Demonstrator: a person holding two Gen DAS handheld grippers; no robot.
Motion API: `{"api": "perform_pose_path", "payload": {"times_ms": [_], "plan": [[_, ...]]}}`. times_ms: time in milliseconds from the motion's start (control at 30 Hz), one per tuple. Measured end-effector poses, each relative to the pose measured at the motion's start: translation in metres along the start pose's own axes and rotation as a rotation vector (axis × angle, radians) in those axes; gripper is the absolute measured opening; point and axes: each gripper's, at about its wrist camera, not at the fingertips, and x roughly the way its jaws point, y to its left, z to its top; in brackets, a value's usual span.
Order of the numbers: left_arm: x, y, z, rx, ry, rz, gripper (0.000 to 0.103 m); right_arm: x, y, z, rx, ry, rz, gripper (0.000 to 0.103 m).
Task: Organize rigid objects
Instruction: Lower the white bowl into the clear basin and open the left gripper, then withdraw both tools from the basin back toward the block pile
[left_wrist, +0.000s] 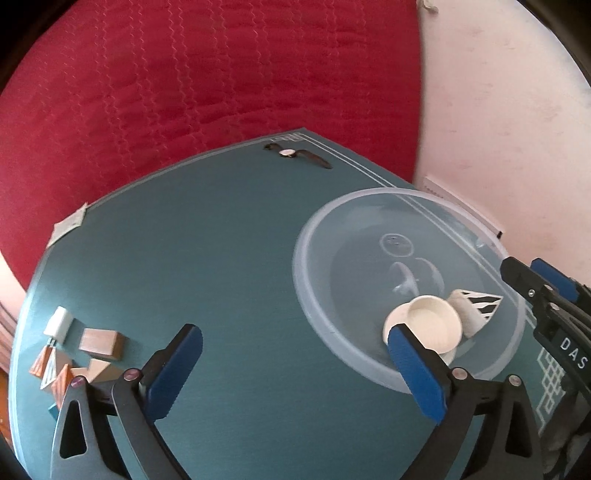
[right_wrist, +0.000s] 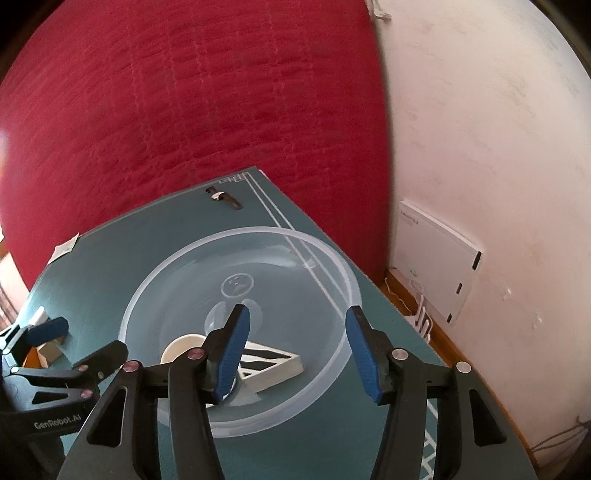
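Observation:
A clear plastic bowl (left_wrist: 314, 258) stands on the teal mat (left_wrist: 221, 258). Inside it lie a cream round dish (left_wrist: 432, 321) and a zebra-striped triangular block (left_wrist: 480, 302). My left gripper (left_wrist: 295, 343) is open wide and holds nothing; its right finger (left_wrist: 413, 362) hangs over the bowl's near rim beside the dish. In the right wrist view my right gripper (right_wrist: 297, 321) hovers open over the bowl (right_wrist: 343, 273), above the striped block (right_wrist: 273, 363) and the dish (right_wrist: 181, 349), gripping nothing. Wooden blocks (left_wrist: 99, 343) and orange-striped triangular pieces (left_wrist: 44, 363) lie at the mat's left.
A wristwatch (left_wrist: 291, 153) lies at the mat's far edge and a white plug (left_wrist: 59, 325) sits by the wooden blocks. Red quilted fabric (left_wrist: 184, 92) lies beyond the mat. A white box (right_wrist: 436, 254) leans on the wall to the right. A paper tag (right_wrist: 64, 249) marks the mat's left corner.

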Motion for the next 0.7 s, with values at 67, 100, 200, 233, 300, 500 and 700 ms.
{"api": "perform_pose_path", "payload": {"times_ms": [67,100,200,233,300,500,700], "plan": [[-0.001,0.002,-0.001,0.006,-0.011,0.022,0.102,-0.001,0.003,-0.002,-0.01,0.003,0.006,0.056],[-0.003,0.004,-0.003,0.008,-0.017,0.035,0.102,-0.001,0.004,-0.002,-0.014,0.003,0.007,0.056],[-0.012,0.01,-0.008,0.01,-0.041,0.055,0.102,-0.001,0.007,-0.003,-0.027,0.002,0.007,0.056],[-0.014,0.011,-0.009,0.01,-0.048,0.06,0.102,-0.001,0.009,-0.004,-0.033,0.0,0.006,0.056],[-0.018,0.015,-0.011,0.013,-0.063,0.072,0.102,-0.002,0.013,-0.005,-0.045,-0.006,0.004,0.056],[-0.033,0.031,-0.015,-0.014,-0.086,0.081,0.102,-0.002,0.027,-0.011,-0.088,-0.009,0.015,0.056],[-0.046,0.058,-0.021,-0.064,-0.101,0.116,0.102,-0.007,0.044,-0.018,-0.137,-0.022,0.01,0.056]]}}
